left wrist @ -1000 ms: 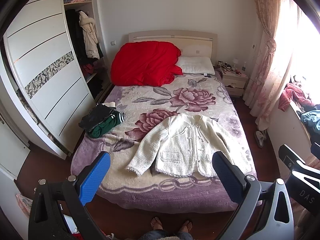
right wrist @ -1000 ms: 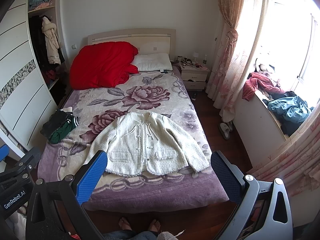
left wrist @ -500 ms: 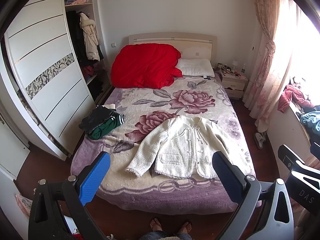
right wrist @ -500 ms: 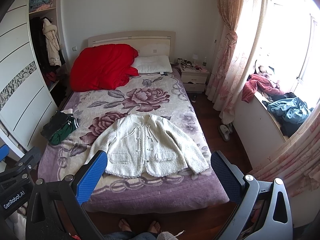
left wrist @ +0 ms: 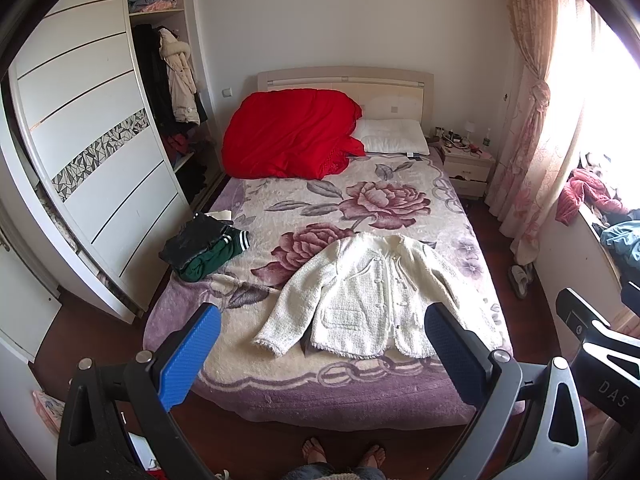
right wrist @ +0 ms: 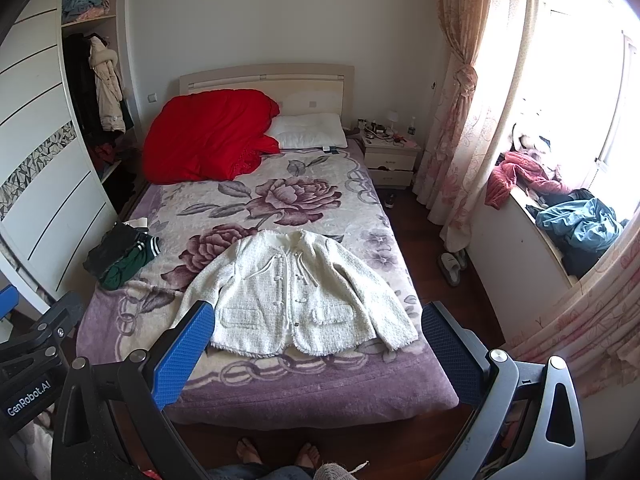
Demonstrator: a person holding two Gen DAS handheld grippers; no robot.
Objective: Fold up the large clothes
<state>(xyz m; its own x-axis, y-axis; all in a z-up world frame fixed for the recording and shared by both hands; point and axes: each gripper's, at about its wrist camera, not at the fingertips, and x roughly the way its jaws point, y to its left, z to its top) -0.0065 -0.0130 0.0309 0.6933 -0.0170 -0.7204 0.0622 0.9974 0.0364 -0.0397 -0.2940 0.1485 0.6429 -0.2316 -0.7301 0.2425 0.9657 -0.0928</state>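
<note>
White tweed jacket (left wrist: 380, 300) lies spread face-up on the near half of the bed (left wrist: 344, 396), buttoned front showing, both sleeves angled out to left and right, hem toward me. No crease or fold shows in it, so I judge this piece has not been started at all.

My left hand-held gripper (left wrist: 320, 354) hangs above the near edge of the bed with its blue pads wide apart and nothing between them. My right hand-held gripper (right wrist: 316, 350) is the same: spread fully, empty, held high over the foot of the bed and well apart from the cloth.

At the left edge of the bed sits a small stack of dark and green clothes (left wrist: 202, 252). It looks folded already, which suggests some of the work is behind me, though I cannot tell how many pieces it holds. On the window ledge at far right a heap (right wrist: 560, 208) of red and blue garments may be waiting.

What is left for the jacket: bring in the sleeves, then fold the body.
</note>
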